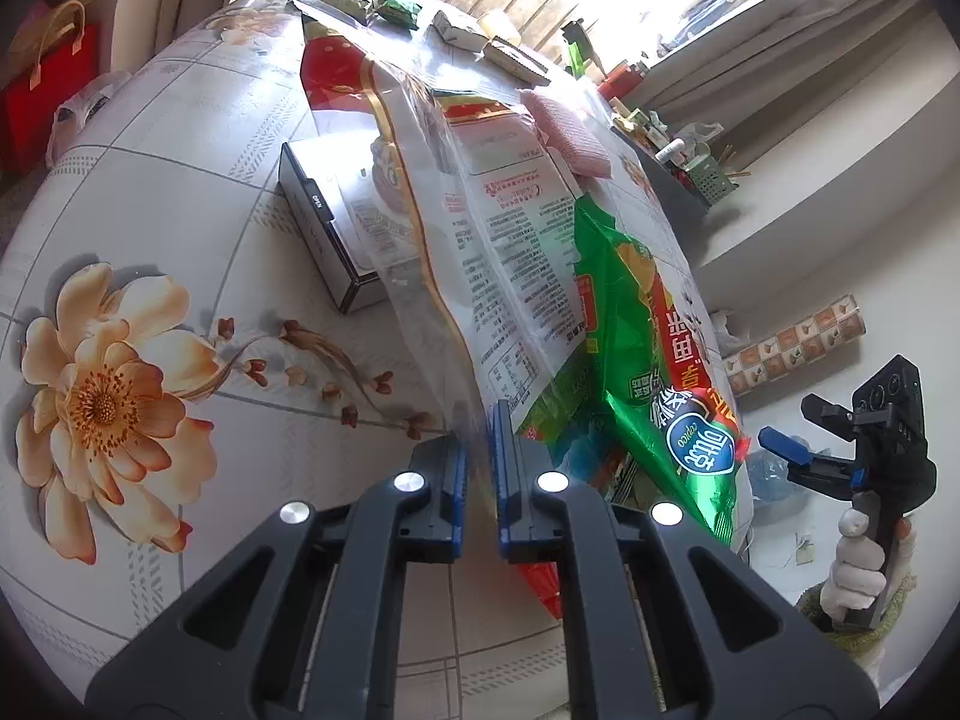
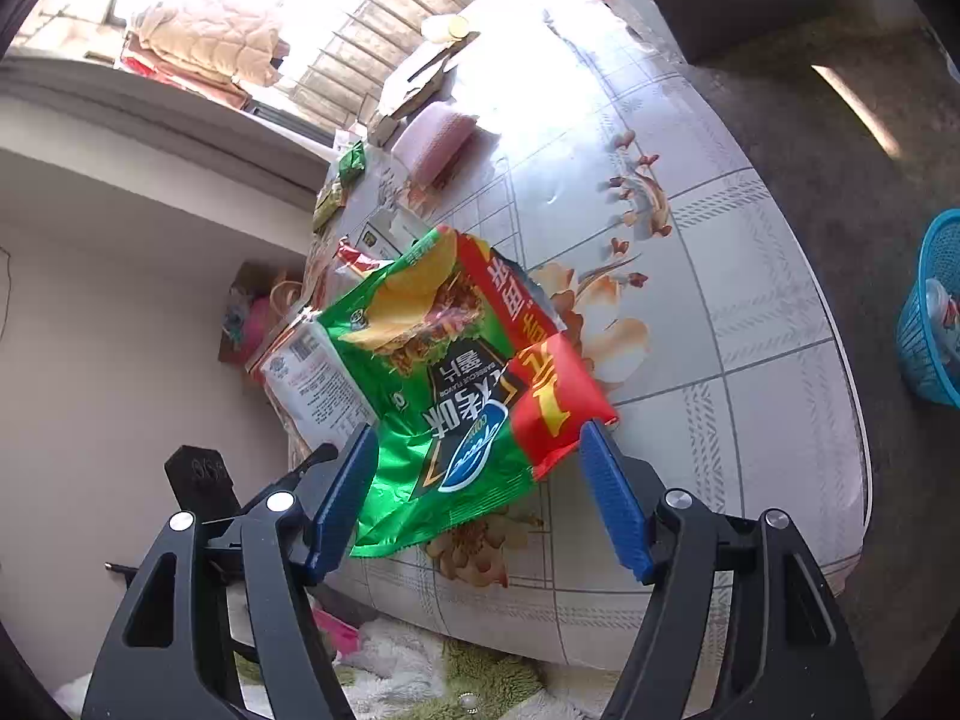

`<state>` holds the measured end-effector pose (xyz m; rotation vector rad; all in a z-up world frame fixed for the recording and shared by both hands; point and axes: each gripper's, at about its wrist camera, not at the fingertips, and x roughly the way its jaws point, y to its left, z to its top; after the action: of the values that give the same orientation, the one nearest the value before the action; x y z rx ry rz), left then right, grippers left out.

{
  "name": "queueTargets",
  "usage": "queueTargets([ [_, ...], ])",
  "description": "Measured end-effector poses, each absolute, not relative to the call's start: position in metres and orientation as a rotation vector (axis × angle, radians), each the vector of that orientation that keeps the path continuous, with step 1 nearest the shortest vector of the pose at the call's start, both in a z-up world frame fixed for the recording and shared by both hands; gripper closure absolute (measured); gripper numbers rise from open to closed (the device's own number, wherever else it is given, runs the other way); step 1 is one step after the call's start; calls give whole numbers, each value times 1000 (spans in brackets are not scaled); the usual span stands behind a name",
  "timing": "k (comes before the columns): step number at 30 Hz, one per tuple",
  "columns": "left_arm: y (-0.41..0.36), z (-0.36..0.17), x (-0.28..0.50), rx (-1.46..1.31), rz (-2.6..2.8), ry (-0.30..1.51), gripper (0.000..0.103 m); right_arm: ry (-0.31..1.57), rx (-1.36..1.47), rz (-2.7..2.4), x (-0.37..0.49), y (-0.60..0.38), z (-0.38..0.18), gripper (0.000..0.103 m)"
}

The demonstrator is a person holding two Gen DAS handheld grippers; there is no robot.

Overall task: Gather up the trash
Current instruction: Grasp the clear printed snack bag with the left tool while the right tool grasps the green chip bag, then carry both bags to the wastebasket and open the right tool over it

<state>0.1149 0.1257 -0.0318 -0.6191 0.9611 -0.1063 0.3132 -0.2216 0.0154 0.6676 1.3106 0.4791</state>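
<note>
Left hand-held gripper [image 1: 480, 468] pinches the clear bag [image 1: 456, 228]; right hand-held gripper [image 2: 480, 480] is spread around the chip packet [image 2: 456, 372], not touching. Thin film could slip free.

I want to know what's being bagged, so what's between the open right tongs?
In the right wrist view, the green chip bag lies between the open right tongs, its lower end in the gap; neither pad presses on it.

The chip bag [image 2: 456, 372] lies on the table [image 2: 750, 276], overlapping the printed bag [image 1: 480, 192].
</note>
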Motion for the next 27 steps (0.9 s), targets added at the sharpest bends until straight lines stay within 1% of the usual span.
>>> queueTargets([
  [6,122,-31,117,-581,-98,975,97,1471,739,547,340,-213,-32,35],
  [15,120,-32,121,-553,-96,988,97,1542,782,755,370,-176,-50,35],
  [17,119,-32,121,-550,-97,990,97,1556,762,749,373,-173,-50,40],
  [19,117,-31,120,-546,-98,988,97,1551,705,749,369,-170,-45,47],
  [22,115,-31,120,-533,-101,989,97,1529,646,766,362,-160,-37,53],
  [24,112,-31,120,-527,-105,991,97,1522,589,748,359,-154,-34,54],
  [27,110,-30,121,-522,-110,995,97,1542,579,769,352,-141,-39,57],
])
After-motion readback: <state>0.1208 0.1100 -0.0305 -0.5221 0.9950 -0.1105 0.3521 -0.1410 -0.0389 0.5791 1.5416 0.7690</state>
